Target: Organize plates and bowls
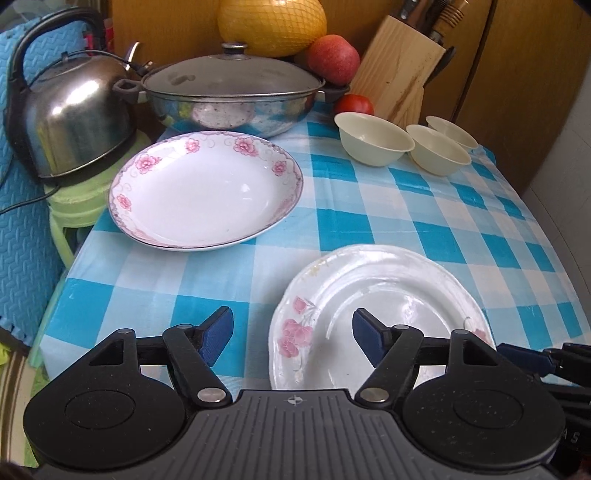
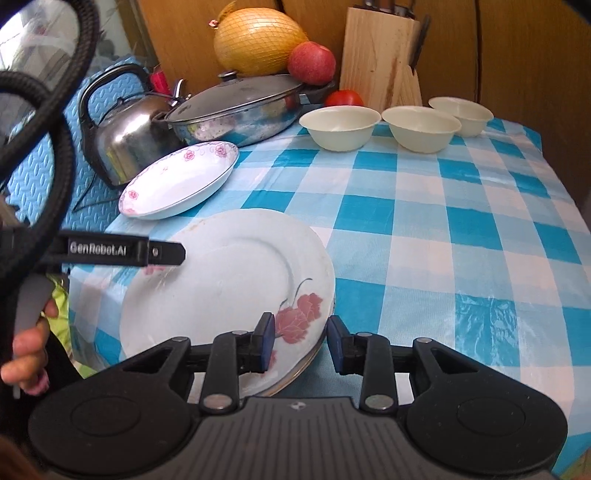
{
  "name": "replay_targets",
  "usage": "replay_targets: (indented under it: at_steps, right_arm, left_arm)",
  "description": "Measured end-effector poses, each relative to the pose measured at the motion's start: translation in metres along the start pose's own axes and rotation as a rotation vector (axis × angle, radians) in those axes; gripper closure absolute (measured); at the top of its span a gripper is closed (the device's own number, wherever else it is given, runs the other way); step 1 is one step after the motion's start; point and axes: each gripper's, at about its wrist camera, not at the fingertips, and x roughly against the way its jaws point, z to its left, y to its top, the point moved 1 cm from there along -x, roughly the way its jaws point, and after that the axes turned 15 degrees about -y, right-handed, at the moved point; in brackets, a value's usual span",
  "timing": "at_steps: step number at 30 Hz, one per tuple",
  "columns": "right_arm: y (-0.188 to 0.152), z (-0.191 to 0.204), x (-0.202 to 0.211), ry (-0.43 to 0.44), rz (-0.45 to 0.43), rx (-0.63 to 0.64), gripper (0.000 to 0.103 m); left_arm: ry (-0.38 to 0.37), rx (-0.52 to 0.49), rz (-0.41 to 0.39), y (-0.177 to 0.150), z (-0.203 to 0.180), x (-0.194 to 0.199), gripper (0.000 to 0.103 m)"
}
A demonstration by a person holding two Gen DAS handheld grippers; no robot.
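A flat white plate with pink flowers lies at the near side of the blue checked tablecloth. My left gripper is open and wide, with the plate's left rim between its fingers and neither pad touching it. One finger of the left gripper hovers over the plate. My right gripper is open a little, astride the plate's right rim, its pads not pressing. A deep plate with a pink-flower rim sits further back on the left. Three cream bowls stand in a row at the back right.
A steel kettle on a green stool, a lidded steel pan, a netted pomelo, an apple, a tomato and a knife block line the back. The table's left edge drops off beside the deep plate. A hand holds the left gripper.
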Motion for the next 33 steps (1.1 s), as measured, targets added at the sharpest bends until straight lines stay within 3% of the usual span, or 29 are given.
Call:
replay_targets:
  at_steps: [4, 8, 11, 15, 20, 29, 33]
  right_arm:
    - [0.002, 0.011, 0.000, -0.042, -0.039, 0.073, 0.070]
    - [0.008, 0.015, 0.004, -0.009, -0.087, 0.096, 0.070]
    - [0.013, 0.004, -0.002, -0.041, -0.064, 0.036, 0.069]
    - [0.026, -0.010, -0.011, 0.012, -0.017, -0.075, 0.069]
    - [0.053, -0.002, -0.024, 0.057, -0.001, -0.094, 0.069]
    - [0.119, 0.027, -0.072, 0.148, 0.040, -0.138, 0.069]
    - [0.138, 0.042, -0.097, 0.157, 0.050, -0.156, 0.069]
  left_arm:
    - [0.014, 0.033, -0.009, 0.003, 0.007, 0.001, 0.023]
    - [0.021, 0.046, -0.016, 0.005, 0.011, 0.002, 0.022]
    - [0.031, 0.057, -0.026, 0.006, 0.015, 0.004, 0.021]
    - [0.040, 0.097, -0.040, 0.013, 0.026, 0.008, 0.021]
    - [0.092, 0.138, -0.058, 0.028, 0.042, 0.012, 0.018]
    - [0.191, 0.367, -0.080, 0.067, 0.114, 0.010, 0.018]
    - [0.176, 0.433, -0.068, 0.079, 0.136, -0.003, 0.018]
